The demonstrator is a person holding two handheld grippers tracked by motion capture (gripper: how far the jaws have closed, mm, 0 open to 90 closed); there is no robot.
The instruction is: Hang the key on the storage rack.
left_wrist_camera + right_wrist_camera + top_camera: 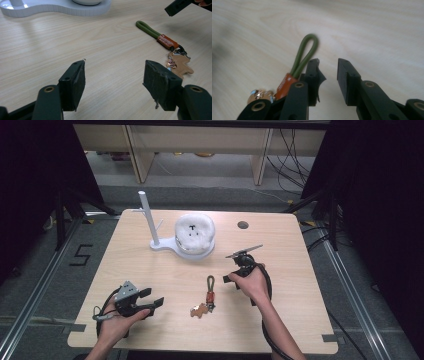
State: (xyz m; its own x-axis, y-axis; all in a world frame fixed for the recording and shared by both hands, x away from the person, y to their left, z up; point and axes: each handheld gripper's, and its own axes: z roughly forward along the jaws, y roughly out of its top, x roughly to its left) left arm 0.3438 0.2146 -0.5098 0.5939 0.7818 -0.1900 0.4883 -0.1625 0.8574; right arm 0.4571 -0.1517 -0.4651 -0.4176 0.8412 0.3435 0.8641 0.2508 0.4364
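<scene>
A keychain (210,293) lies flat near the middle of the wooden table: a green cord loop (305,51), an orange leather tab and a tan bear-shaped charm (181,65). My right gripper (328,67) hovers low just right of the loop. Its jaws are narrowly apart with bare wood between them, and the cord lies outside its left jaw. In the high view the right gripper (230,278) sits beside the keychain's upper end. My left gripper (152,297) rests at the table's front left, open and empty, with its jaws (113,75) facing the keychain.
A white stand (155,242) with an upright pole and side peg sits at the back, its base (57,10) holding a white fluffy ball in a clear bowl (195,234). A round cable hole (243,225) is at the back right. Black curtains flank the table.
</scene>
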